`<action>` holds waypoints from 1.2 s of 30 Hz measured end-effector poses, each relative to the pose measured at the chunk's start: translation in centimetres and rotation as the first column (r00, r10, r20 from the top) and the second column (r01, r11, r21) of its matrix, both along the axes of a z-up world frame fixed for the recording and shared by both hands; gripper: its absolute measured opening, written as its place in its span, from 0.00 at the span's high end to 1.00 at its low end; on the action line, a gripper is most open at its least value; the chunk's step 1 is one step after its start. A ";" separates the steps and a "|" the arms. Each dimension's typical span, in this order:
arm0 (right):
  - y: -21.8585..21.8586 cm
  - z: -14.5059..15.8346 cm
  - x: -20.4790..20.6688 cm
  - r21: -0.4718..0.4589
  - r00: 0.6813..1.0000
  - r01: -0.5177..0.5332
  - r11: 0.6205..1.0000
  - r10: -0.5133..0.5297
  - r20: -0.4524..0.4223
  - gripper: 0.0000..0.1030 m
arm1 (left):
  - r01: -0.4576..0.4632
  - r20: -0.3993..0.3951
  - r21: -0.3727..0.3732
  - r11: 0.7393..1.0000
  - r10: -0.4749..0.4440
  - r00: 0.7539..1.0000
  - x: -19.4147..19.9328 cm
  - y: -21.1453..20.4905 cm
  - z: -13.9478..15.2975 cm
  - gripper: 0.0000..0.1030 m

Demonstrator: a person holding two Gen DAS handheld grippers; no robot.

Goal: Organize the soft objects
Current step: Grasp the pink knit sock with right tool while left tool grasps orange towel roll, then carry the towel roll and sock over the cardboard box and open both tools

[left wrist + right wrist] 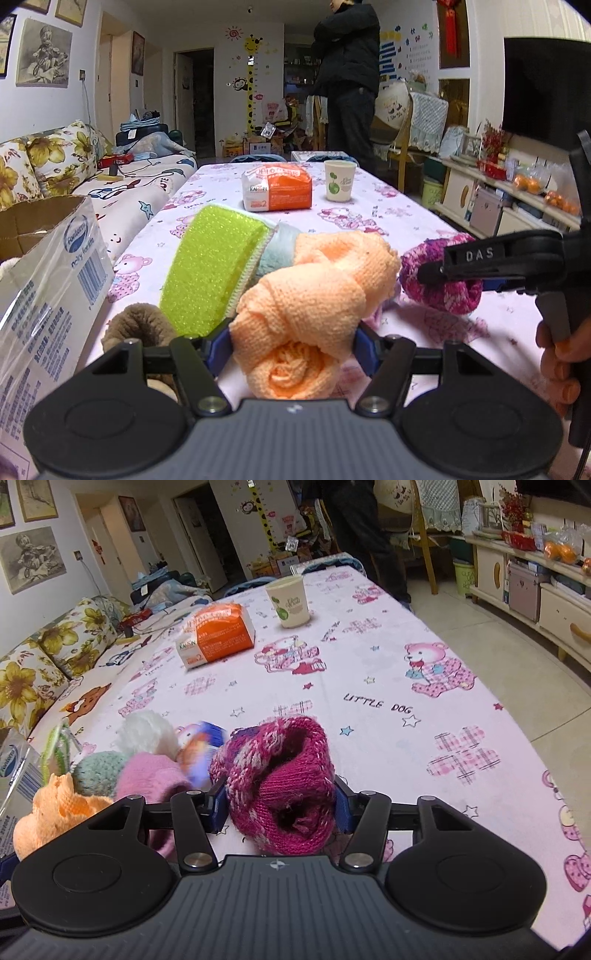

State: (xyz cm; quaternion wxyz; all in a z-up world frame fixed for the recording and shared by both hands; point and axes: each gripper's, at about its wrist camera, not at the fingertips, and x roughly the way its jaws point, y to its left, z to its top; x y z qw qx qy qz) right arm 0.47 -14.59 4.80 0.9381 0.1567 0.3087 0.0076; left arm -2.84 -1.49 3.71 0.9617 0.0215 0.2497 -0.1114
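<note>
My left gripper (293,345) is shut on an orange knitted roll (314,295), held just above the table. Behind it lie a lime-green sponge cloth (210,266) and a pale blue cloth (275,247). A brown plush piece (136,325) sits at its left. My right gripper (280,805) is shut on a magenta knitted roll (280,782); it also shows in the left wrist view (439,273). Left of it in the right wrist view are a pink knit (151,779), a pale green knit (98,771), a white fluffy ball (147,731) and the orange roll (55,812).
A cardboard box (48,266) with a plastic cover stands at the left table edge. An orange-and-white tissue pack (277,190) and a paper cup (339,181) stand mid-table. A person (347,74) stands beyond the far end. A sofa lies left, cabinets right.
</note>
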 end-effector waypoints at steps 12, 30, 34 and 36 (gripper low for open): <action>2.3 1.3 -2.2 -0.065 0.997 -0.025 0.998 0.029 0.066 0.34 | -0.007 0.034 -0.081 0.997 0.010 0.999 -0.7 1.8 1.0 0.36; 4.7 2.8 -3.9 -0.095 0.986 -0.086 0.992 0.098 0.132 0.34 | -0.039 0.093 -0.184 0.982 0.057 0.994 -2.3 5.2 2.9 0.36; 5.3 3.4 -4.5 -0.105 0.980 -0.104 0.989 0.120 0.157 0.34 | -0.052 0.119 -0.228 0.972 0.081 0.990 -2.9 6.4 3.5 0.36; 5.7 3.8 -4.7 -0.112 0.977 -0.115 0.987 0.133 0.168 0.34 | -0.062 0.130 -0.250 0.966 0.097 0.987 -3.1 6.9 3.7 0.36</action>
